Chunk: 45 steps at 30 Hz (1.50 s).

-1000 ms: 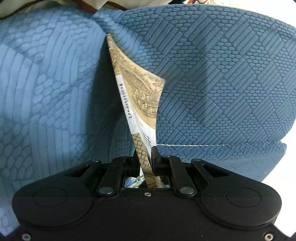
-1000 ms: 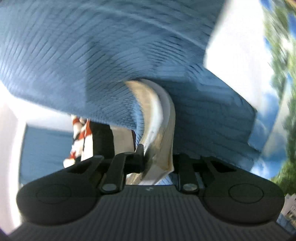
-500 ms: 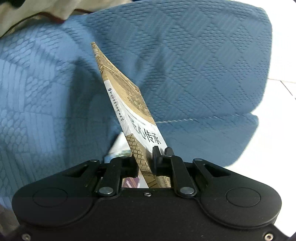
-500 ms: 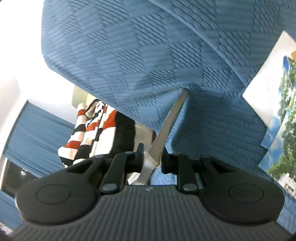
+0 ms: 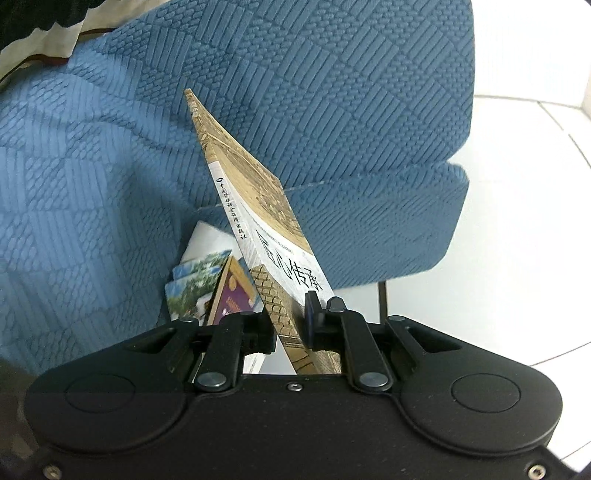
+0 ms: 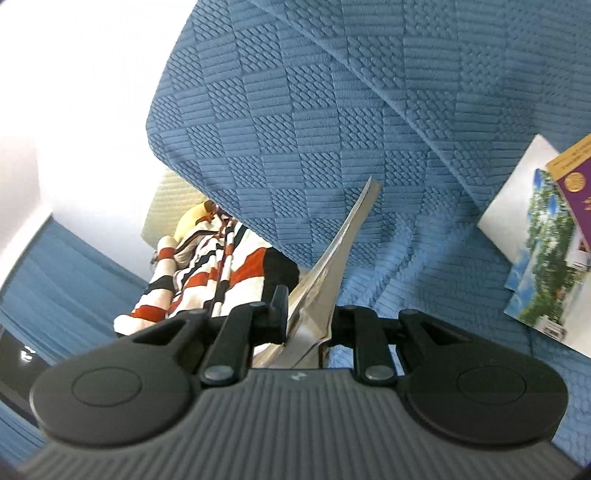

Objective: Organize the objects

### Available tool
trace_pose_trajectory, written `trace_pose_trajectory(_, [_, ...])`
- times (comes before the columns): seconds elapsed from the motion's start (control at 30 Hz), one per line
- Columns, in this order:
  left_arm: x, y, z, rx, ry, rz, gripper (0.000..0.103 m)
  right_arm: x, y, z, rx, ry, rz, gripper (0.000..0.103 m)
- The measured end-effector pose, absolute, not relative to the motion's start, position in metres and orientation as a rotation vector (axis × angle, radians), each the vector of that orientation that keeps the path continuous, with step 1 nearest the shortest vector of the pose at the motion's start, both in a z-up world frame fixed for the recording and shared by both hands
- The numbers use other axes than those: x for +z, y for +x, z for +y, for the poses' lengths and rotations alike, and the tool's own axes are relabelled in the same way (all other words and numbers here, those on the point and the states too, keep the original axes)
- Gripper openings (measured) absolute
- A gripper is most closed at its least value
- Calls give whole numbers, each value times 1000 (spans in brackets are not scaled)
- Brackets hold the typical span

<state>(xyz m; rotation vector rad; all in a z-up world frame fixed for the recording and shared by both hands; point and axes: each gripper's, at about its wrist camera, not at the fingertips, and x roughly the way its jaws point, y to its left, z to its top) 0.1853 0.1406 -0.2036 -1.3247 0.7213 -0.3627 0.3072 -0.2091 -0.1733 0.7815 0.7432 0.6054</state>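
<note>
A tan book with a white band of black characters is held spine up above the blue quilted sofa. My left gripper is shut on its near lower corner. In the right wrist view the same book shows edge-on as a pale sliver, with my right gripper shut on it. On the sofa seat lie a booklet with a landscape photo and a purple and gold booklet on top of it. Both also show at the right edge of the right wrist view: landscape booklet, purple booklet.
A red, white and black striped garment lies past the sofa's end. Blue curtain and a pale wall are behind it. White tiled floor spreads to the right of the sofa. A cream cloth drapes the sofa's top left.
Both grippers have risen with the book, lifting it off the sofa. The two booklets on the seat have come into view beneath it, and the book now looks flatter and less bent.
</note>
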Motion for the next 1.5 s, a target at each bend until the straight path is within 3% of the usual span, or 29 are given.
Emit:
trace_pose_trajectory(0.67, [-296, 177, 127, -302, -1097, 1031, 14, -268, 239, -206, 389, 741, 888, 21])
trace_pose_trajectory(1.03, [-313, 157, 104, -205, -924, 1169, 16, -312, 211, -199, 381, 661, 986, 21])
trace_pose_trajectory(1.5, [-353, 162, 93, -110, -874, 1315, 29, -356, 205, -199, 362, 680, 1103, 24])
